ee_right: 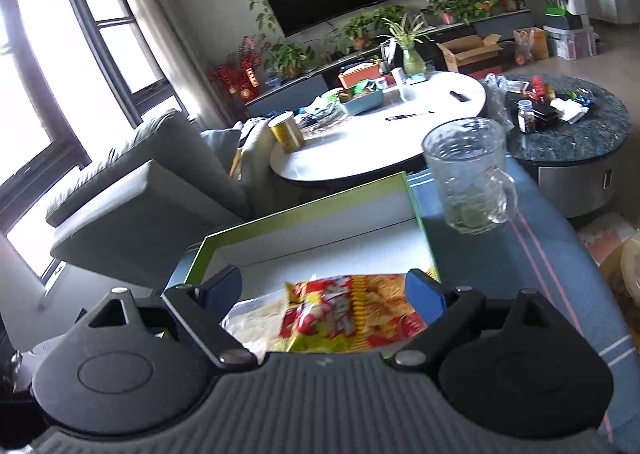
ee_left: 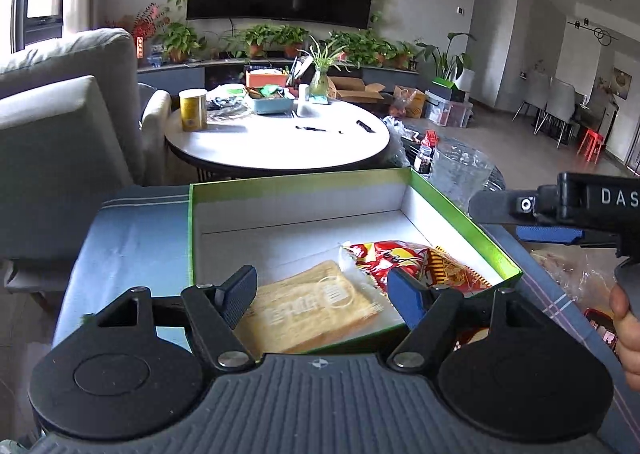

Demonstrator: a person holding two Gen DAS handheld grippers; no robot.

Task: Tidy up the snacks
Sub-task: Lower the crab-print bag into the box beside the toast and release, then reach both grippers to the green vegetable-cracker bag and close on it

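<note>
While both grippers, left gripper [ee_left: 326,288] and right gripper [ee_right: 324,290], hover with fingers apart, a red-and-yellow crinkly snack packet [ee_left: 416,260] and a tan clear-wrapped snack pack [ee_left: 308,308] lie in the green-rimmed white cardboard box [ee_left: 280,184].

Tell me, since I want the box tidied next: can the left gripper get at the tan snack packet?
Probably yes: the left gripper is open right above the tan snack packet, which lies uncovered in the green box; only the red snack bag overlaps one end.
</note>
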